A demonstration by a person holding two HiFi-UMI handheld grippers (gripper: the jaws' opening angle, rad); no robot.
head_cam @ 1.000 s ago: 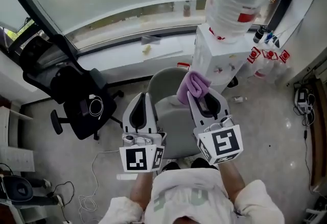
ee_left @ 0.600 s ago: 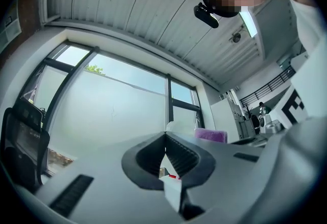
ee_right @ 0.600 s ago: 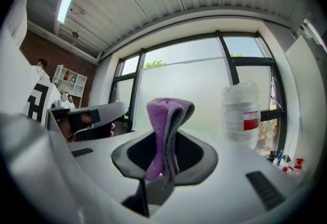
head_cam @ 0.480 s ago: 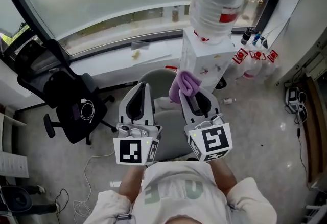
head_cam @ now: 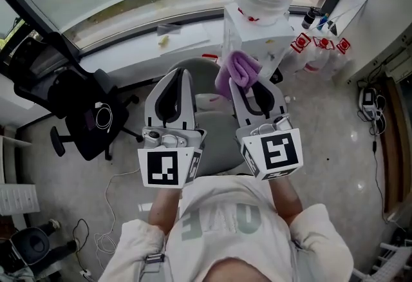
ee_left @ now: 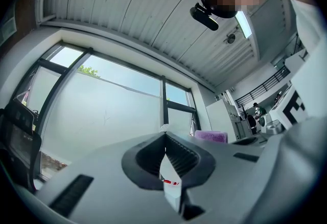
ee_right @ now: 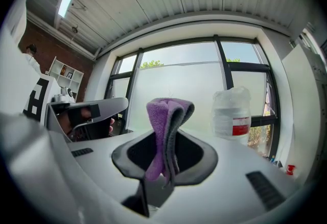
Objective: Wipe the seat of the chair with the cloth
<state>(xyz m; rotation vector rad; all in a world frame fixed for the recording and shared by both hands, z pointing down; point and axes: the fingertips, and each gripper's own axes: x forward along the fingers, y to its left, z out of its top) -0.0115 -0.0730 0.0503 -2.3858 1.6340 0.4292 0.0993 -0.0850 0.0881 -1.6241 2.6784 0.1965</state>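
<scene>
The right tool (head_cam: 250, 81) pinches the folded purple cloth (head_cam: 235, 72), held up in the air above the grey chair seat (head_cam: 215, 136); the left tool (head_cam: 176, 76) alongside has its jaws pressed together on nothing

- The person is wearing a pale cream T-shirt (head_cam: 222, 223) with faded grey-green lettering across the chest.
- Its short sleeves (head_cam: 318, 239) are ending above the forearms.
- A black camera (ee_left: 206, 17) is sitting on the person's head.
- The left gripper (head_cam: 175, 75) is showing a smooth light grey shell that narrows to a point. It has a dark oval opening lined with ribbed black pads (ee_left: 180, 157).
- The right gripper (head_cam: 250, 86) is showing the same grey shell and black lining, with dark slots in the shell.
- The left marker cube (head_cam: 167, 169) and the right marker cube (head_cam: 275, 153) are displaying black square patterns on white faces.
- Small silvery round fittings (head_cam: 162, 139) are sitting just ahead of the left marker cube.
</scene>
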